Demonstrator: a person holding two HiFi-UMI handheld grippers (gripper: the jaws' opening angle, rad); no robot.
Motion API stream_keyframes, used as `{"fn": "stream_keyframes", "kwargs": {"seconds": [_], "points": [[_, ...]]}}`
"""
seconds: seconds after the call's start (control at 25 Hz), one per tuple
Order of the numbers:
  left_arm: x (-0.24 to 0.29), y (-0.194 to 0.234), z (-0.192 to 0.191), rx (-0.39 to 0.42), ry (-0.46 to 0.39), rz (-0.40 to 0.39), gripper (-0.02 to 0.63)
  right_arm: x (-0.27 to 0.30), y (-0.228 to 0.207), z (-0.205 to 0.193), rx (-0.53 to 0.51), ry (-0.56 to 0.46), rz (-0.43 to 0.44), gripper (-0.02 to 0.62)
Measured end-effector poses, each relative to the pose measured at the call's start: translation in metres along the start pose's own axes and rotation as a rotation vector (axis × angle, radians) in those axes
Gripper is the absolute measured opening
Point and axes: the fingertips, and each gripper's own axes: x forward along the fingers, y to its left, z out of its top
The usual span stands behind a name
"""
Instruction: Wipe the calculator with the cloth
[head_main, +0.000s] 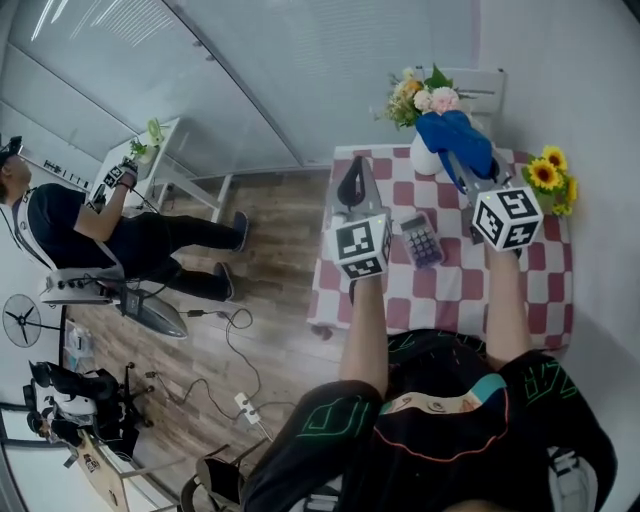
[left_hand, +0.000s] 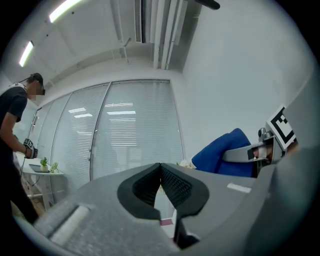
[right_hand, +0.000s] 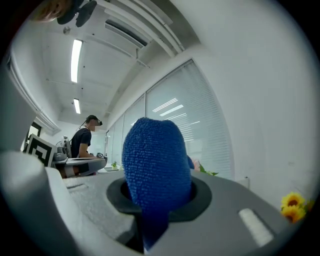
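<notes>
The grey calculator (head_main: 421, 240) lies on the red-and-white checked table (head_main: 440, 290), between my two grippers. My right gripper (head_main: 458, 165) is lifted over the table's far side and is shut on the blue cloth (head_main: 455, 135). In the right gripper view the cloth (right_hand: 155, 165) bulges up from between the jaws and hides their tips. My left gripper (head_main: 352, 175) is raised to the left of the calculator. Its jaws (left_hand: 160, 170) are shut with the pads meeting and nothing between them. The left gripper view also shows the blue cloth (left_hand: 225, 152) held up at the right.
A white vase of flowers (head_main: 425, 105) stands at the table's far edge, sunflowers (head_main: 550, 175) at its right edge. A person (head_main: 90, 225) sits at the left near a small white table (head_main: 150, 155). Cables and a power strip (head_main: 245, 405) lie on the wooden floor.
</notes>
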Motion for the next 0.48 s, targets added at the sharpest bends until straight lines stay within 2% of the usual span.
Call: {"fn": "stream_keyframes", "kwargs": {"seconds": [0.48], "points": [[0.000, -0.002, 0.021, -0.001, -0.025, -0.013, 0.010, -0.005, 0.001, 0.012, -0.067, 0.000, -0.019, 0.098]]}}
